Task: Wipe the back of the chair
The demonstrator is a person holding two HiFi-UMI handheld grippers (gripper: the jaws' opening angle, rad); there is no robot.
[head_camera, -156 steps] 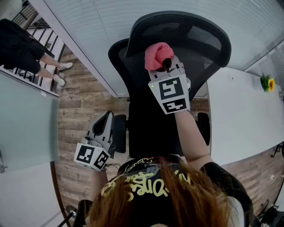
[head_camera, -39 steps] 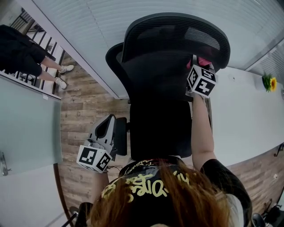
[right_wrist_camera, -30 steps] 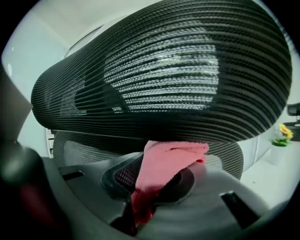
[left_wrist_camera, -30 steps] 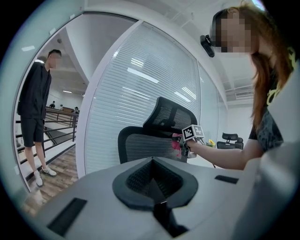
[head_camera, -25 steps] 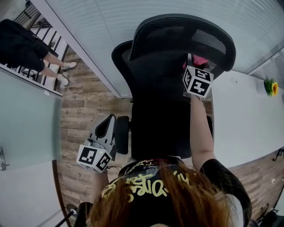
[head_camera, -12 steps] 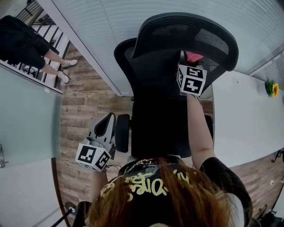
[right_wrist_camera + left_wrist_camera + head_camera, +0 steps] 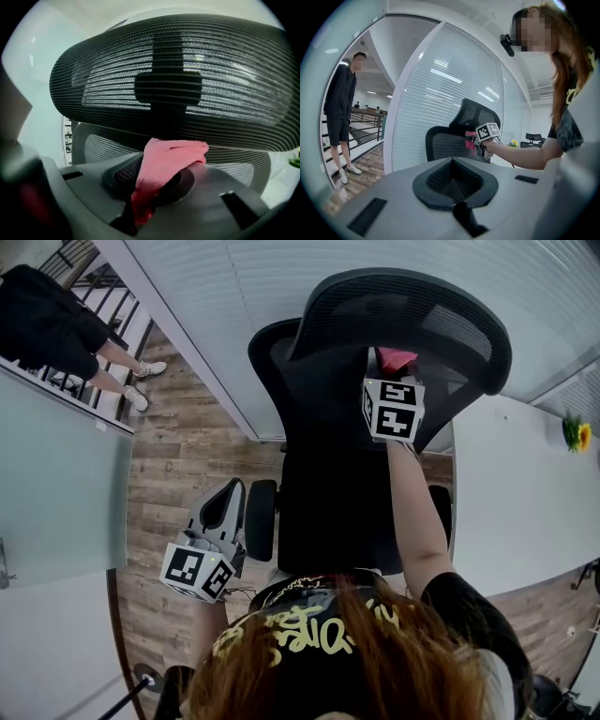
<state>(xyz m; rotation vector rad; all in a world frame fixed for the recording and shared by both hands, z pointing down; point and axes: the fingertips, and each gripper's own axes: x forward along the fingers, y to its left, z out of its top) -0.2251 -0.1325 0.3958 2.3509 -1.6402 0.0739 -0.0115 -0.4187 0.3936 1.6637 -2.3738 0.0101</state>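
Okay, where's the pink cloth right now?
The pink cloth is clamped in the right tool, centre-right in the head view, by the chair back just under the headrest.

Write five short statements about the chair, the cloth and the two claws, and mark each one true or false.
1. The right claw is shut on a pink cloth. True.
2. The left claw presses on the chair back. False: it is shut on nothing and sits low at the person's left, away from the back of the chair.
3. The pink cloth is just under the headrest. True.
4. The chair's back is solid leather. False: it is mesh.
5. A yellow flower lies on the chair seat. False: the flower is on the white table.
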